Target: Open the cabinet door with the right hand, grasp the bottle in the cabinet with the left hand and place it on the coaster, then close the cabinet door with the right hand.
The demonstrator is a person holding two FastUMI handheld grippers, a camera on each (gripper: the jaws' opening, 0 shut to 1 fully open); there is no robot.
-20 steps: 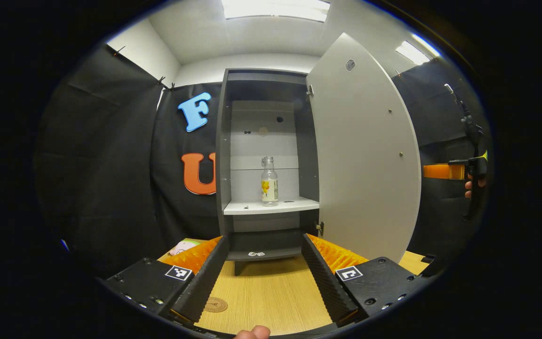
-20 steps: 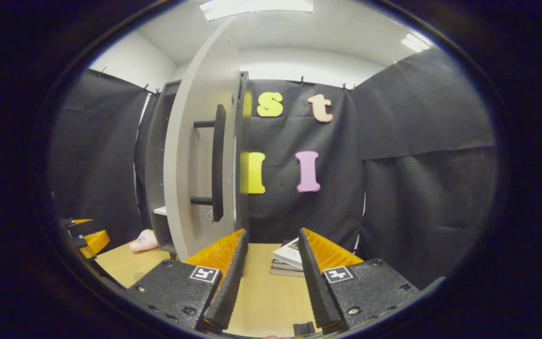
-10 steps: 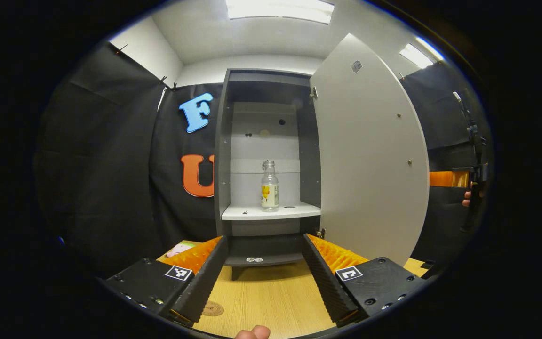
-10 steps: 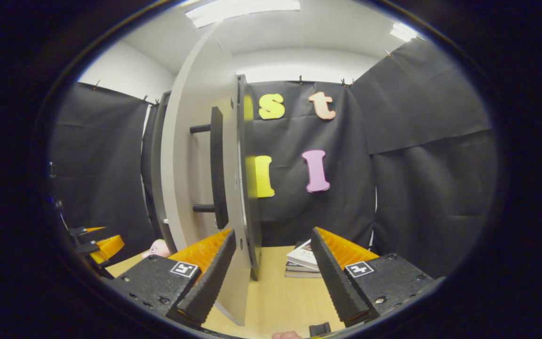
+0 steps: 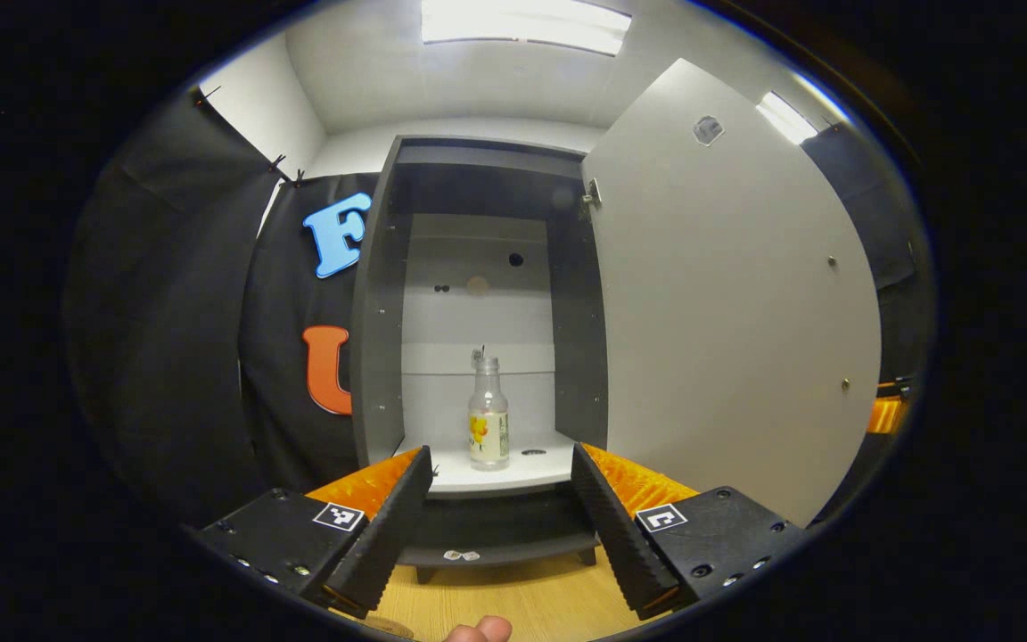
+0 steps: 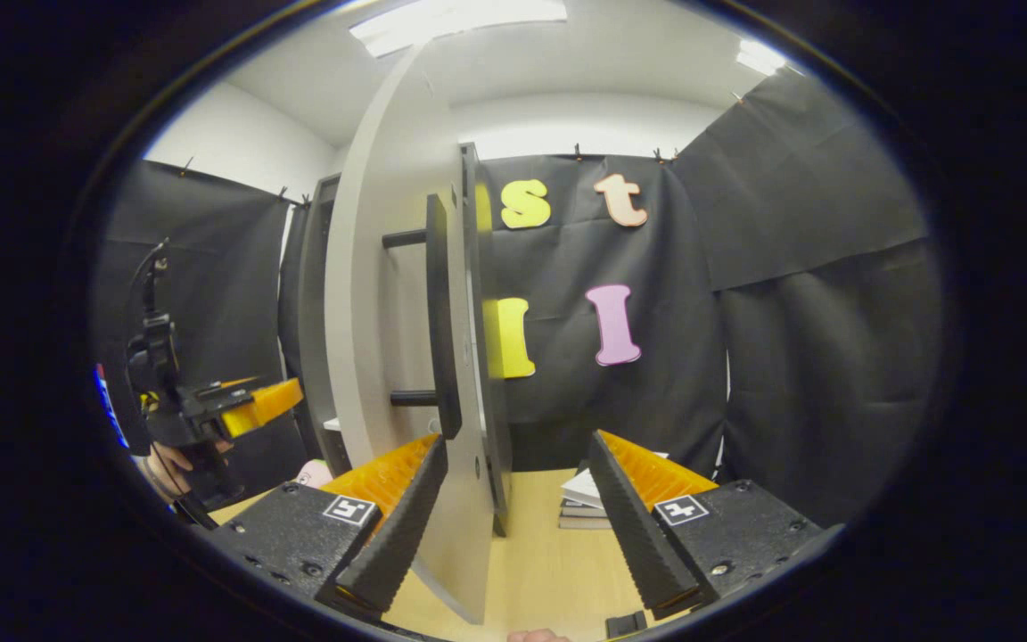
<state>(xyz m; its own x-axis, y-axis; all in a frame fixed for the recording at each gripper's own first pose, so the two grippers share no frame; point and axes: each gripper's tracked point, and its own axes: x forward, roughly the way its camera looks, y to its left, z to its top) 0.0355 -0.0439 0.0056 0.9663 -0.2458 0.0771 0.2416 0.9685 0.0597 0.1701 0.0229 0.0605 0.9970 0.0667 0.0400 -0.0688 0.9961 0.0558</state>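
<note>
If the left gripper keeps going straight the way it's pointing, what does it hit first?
Probably the bottle on the cabinet shelf; it stands between the open left gripper fingers' lines, though slightly left of centre. Depth is unclear.

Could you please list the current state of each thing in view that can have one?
Grey cabinet door: swung open.
Clear glass bottle with yellow label: upright on the cabinet's white shelf, ungrasped.
Left gripper: open, empty.
Right gripper: open, astride the door's edge.
</note>
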